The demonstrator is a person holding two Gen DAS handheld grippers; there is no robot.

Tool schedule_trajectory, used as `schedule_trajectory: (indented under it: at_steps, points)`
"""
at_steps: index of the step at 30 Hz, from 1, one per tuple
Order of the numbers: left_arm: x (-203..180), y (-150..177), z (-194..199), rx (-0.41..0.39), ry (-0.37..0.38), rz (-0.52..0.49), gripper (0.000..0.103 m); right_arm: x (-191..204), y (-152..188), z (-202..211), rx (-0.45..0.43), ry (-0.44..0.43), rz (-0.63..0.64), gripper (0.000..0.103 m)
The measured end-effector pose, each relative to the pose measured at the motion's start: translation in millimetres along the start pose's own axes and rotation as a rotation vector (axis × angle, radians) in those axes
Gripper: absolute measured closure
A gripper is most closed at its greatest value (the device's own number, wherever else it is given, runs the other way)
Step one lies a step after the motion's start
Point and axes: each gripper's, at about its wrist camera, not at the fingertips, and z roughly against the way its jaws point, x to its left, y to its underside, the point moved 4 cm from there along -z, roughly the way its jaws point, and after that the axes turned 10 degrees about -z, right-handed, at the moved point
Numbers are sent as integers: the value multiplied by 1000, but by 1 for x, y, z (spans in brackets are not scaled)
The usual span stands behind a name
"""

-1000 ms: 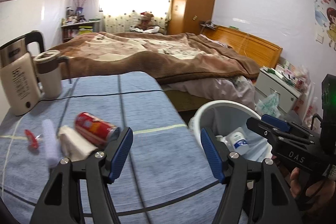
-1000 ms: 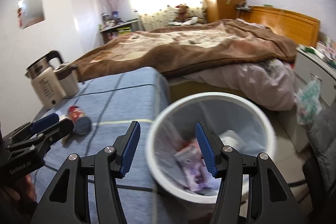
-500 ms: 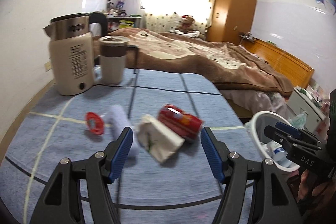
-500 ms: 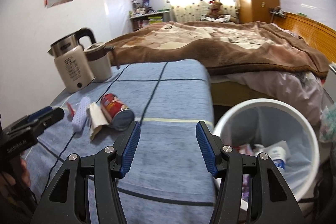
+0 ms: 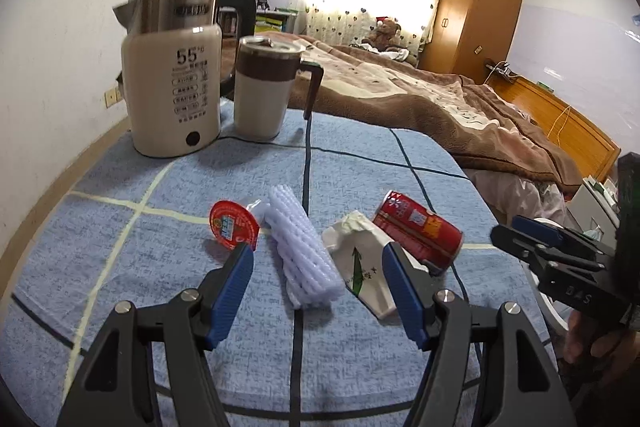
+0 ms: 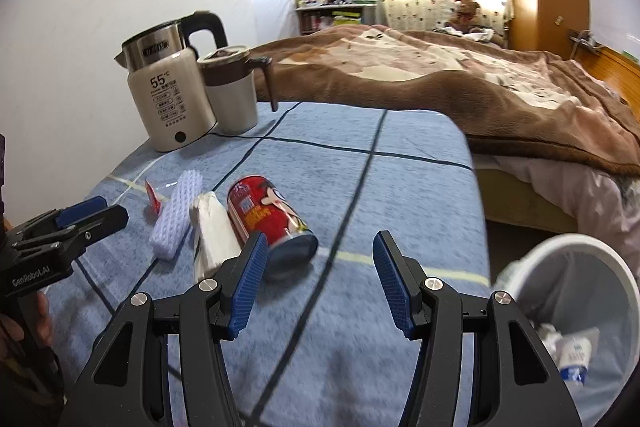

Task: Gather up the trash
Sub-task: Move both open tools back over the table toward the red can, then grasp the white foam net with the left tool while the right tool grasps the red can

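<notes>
Both tools tilt down over the bench, the left tool (image 5: 318,281) and right tool (image 6: 316,279) wide and empty, the kettle (image 5: 172,75) reading "55°C".

Red drink can (image 6: 270,221): on its side on the blue cloth. Crumpled white paper cup (image 5: 362,261): touching the can. White foam net sleeve (image 5: 302,255): lying flat beside it. Red-lidded jelly cup (image 5: 234,229): tipped, at the row's end. White bin (image 6: 580,311): beside the table, holding wrappers.

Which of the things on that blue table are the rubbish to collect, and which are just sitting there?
Rubbish job:
red can
crumpled paper cup
white foam netting
red-lidded little cup
white bin

Just lying about:
kettle
lidded mug
bed
</notes>
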Motion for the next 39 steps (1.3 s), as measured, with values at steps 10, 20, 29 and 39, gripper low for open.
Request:
schedule_trajectory:
  at_steps: [10,20,29,39]
  points:
    - [6,3,-38,74,-15,4,34,15,-11,-45,65,-57,54,47]
    - [11,2,-57,116,-5,19,34,23,-7,-69,119,-99,79,47]
    - [15,3,-68,142,-9,39,48,31,-7,-83,151,-114,102,47]
    - [17,3,-78,153,3,57,71,30,-5,-86,141,-108,79,49]
